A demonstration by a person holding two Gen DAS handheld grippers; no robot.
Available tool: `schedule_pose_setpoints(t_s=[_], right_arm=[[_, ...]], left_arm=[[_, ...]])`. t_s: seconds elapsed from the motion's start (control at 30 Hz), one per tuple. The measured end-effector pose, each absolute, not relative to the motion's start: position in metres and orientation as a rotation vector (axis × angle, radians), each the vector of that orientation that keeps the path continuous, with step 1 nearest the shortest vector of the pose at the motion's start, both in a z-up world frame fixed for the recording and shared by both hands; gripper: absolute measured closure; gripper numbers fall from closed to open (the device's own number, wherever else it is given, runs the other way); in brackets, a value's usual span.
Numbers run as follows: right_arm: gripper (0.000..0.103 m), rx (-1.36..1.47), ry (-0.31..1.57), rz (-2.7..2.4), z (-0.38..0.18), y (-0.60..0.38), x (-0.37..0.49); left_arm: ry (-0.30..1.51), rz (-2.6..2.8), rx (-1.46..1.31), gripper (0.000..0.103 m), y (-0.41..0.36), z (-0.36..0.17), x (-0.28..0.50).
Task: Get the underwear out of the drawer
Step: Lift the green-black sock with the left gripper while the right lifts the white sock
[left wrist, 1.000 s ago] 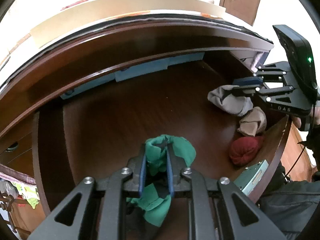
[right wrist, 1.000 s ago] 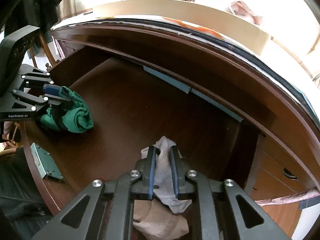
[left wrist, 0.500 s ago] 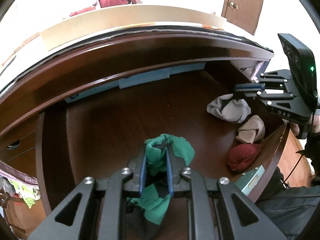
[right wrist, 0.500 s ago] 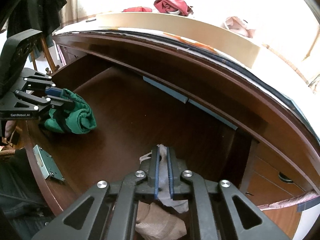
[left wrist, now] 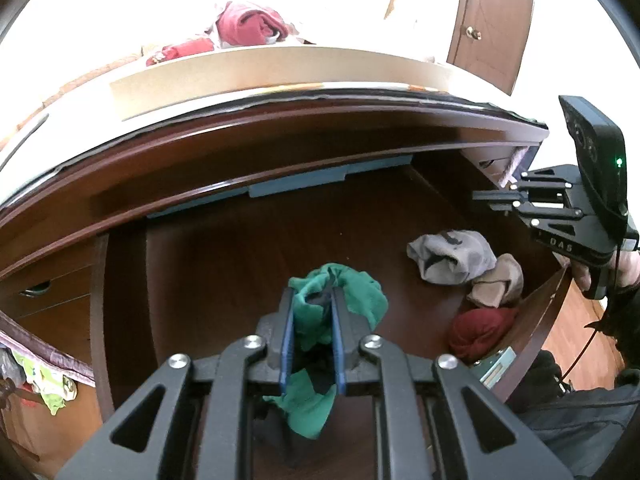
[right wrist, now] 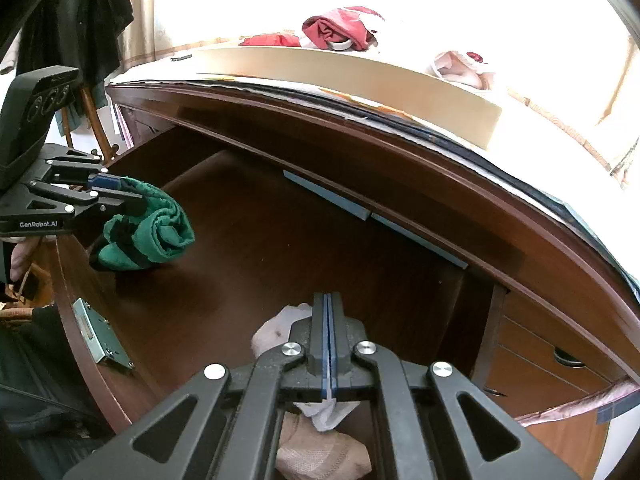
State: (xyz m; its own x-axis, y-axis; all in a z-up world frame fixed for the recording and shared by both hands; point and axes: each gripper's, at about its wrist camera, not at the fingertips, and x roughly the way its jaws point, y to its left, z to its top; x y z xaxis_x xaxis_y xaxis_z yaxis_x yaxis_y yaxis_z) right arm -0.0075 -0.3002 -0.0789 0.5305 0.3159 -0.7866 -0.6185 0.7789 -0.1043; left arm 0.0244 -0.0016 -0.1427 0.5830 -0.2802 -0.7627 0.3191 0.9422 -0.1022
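Observation:
My left gripper [left wrist: 312,296] is shut on green underwear [left wrist: 360,300] and holds it above the floor of the open wooden drawer [left wrist: 240,248]. It also shows at the left of the right wrist view [right wrist: 132,196], with the green underwear [right wrist: 160,236] hanging from it. My right gripper [right wrist: 327,304] has its jaws pressed together, with a thin bit of white cloth [right wrist: 276,328] between them near the base. In the left wrist view it [left wrist: 480,200] hovers above a grey garment [left wrist: 452,256] without lifting it. A beige piece [left wrist: 500,284] and a dark red piece [left wrist: 480,328] lie beside that.
A metal lock plate [right wrist: 100,336] sits on the drawer's front wall. The bed above carries a cream board [left wrist: 280,68] and red clothes [left wrist: 248,28]. Smaller drawers [right wrist: 560,356] are to the right. A beige cloth [right wrist: 320,456] lies under my right gripper.
Both grippers have risen from the drawer floor. The right jaws closed from a wide gap to pressed together, and the grey garment slipped out and stayed in the drawer. The green underwear rose with the left gripper.

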Motion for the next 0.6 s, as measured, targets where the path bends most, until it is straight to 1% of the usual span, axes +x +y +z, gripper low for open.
schedule_pose_setpoints(t_s=[0.17, 0.2, 0.23, 0.27, 0.3, 0.33, 0.43, 0.6], right_arm=[[0.101, -0.407, 0.923, 0.617, -0.088, -0.294, 0.0], [0.097, -0.426, 0.946, 0.62, -0.092, -0.292, 0.0], [0.085, -0.449, 0.972, 0.619, -0.096, -0.288, 0.002], [0.075, -0.471, 0.989, 0.628, -0.099, -0.284, 0.002], [0.055, -0.49, 0.997, 0.643, -0.099, -0.28, 0.001], [0.043, -0.507, 1.0, 0.647, -0.1, -0.277, 0.0], [0.042, -0.543, 1.024, 0.64, -0.105, -0.271, 0.0], [0.043, -0.566, 1.136, 0.599, -0.121, -0.265, 0.012]], left_arm=[[0.881, -0.356, 0.044, 0.089, -0.002, -0.143, 0.024], [0.881, -0.358, 0.043, 0.089, -0.002, -0.143, 0.024], [0.882, -0.359, 0.043, 0.089, -0.002, -0.143, 0.024], [0.882, -0.359, 0.041, 0.089, -0.001, -0.143, 0.023], [0.882, -0.36, 0.039, 0.089, -0.001, -0.143, 0.024], [0.883, -0.362, 0.037, 0.089, 0.0, -0.143, 0.024], [0.884, -0.366, 0.033, 0.089, 0.001, -0.144, 0.024], [0.88, -0.368, 0.027, 0.089, 0.001, -0.144, 0.024]])
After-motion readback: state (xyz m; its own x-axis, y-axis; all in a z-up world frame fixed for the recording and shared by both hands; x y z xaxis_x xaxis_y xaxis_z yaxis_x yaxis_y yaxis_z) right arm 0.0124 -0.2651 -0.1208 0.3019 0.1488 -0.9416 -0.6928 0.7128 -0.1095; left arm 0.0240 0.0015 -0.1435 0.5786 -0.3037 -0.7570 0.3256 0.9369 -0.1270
